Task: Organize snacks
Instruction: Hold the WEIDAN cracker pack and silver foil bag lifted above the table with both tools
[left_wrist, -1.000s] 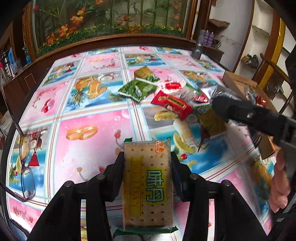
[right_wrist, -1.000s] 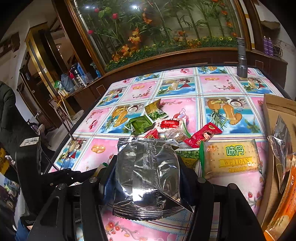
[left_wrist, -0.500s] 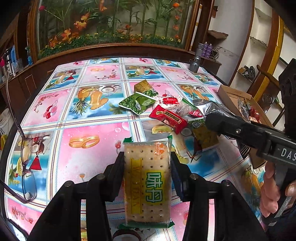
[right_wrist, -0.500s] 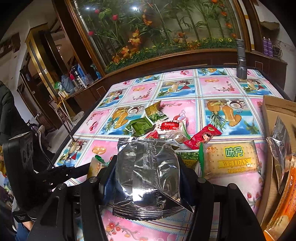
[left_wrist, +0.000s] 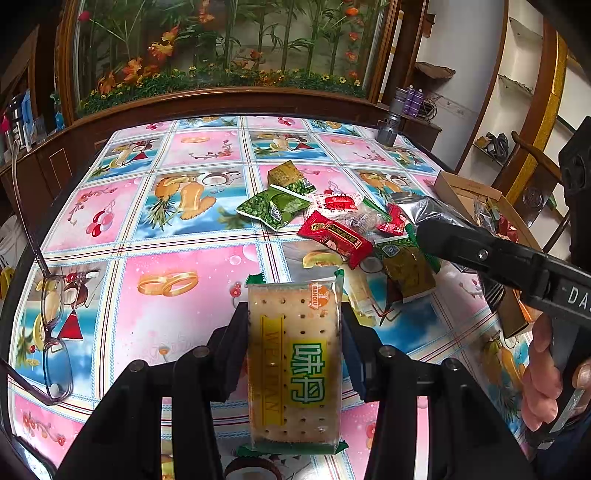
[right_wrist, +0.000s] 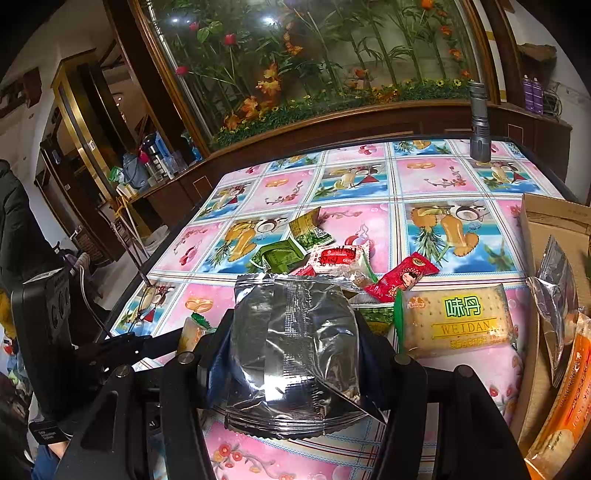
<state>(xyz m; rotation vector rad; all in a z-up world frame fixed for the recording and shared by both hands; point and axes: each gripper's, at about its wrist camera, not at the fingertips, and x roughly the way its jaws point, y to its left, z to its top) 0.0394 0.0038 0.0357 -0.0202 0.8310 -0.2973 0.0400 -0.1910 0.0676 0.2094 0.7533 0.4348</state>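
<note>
At the left edge of the table with the glossy pink-and-blue fruit-print cloth (left_wrist: 173, 236), a pair of thin-framed spectacles (left_wrist: 55, 332) lies folded open. Beside them toward the middle, the left gripper (left_wrist: 294, 332) has its jaws pressed against the long sides of a clear-wrapped rectangular cracker pack with a yellow band and green characters (left_wrist: 295, 365), held above the cloth with its green crimped ends showing. Beyond it sits a loose heap of snacks: two green foil sachets (left_wrist: 275, 206), a white-and-red wrapped sweet (left_wrist: 336, 202) and a red pillow packet (left_wrist: 334, 238). Further right, the right gripper (right_wrist: 295, 354) is clamped on a crumpled silver foil bag (right_wrist: 291, 354), puffed and seamed down its centre. A second, identical cracker pack (right_wrist: 456, 321) lies flat on the cloth just right of it. At the far right stands an open brown cardboard box (right_wrist: 554, 221) with what looks like another silver bag and an orange packet inside.
</note>
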